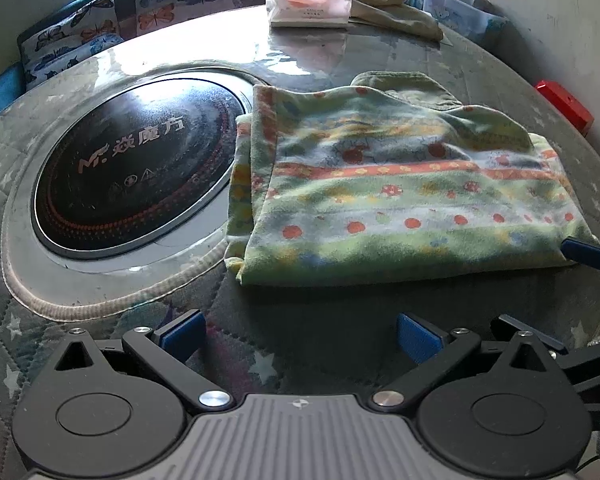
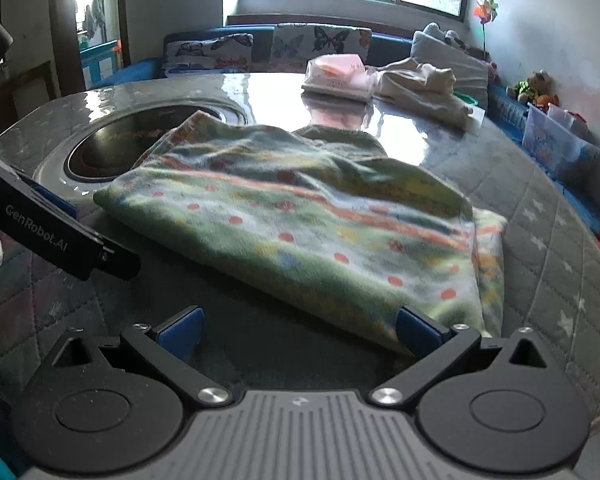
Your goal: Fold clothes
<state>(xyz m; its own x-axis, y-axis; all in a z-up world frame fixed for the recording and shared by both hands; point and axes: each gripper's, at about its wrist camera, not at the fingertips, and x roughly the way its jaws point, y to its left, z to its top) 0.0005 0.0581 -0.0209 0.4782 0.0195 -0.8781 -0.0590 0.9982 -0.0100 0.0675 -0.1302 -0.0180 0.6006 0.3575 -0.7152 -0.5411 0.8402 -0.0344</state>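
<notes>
A green fleece garment [image 1: 400, 192] with orange bands and red dots lies folded flat on the round table; it also shows in the right wrist view [image 2: 300, 216]. My left gripper [image 1: 300, 338] is open and empty, a little short of the garment's near edge. My right gripper [image 2: 300, 332] is open, its right finger [image 2: 420, 330] touching the garment's near corner. The right gripper's blue fingertip [image 1: 588, 254] shows at the garment's right corner in the left wrist view. The left gripper's black arm [image 2: 60, 232] shows at the left of the right wrist view.
A black induction hob [image 1: 136, 160] is set in the table [image 1: 100, 320] left of the garment. A pink packet [image 1: 312, 4] and a beige garment [image 1: 392, 4] lie at the far edge. A red object [image 1: 564, 104] sits at the right rim. Butterfly cushions [image 2: 320, 46] line the sofa beyond.
</notes>
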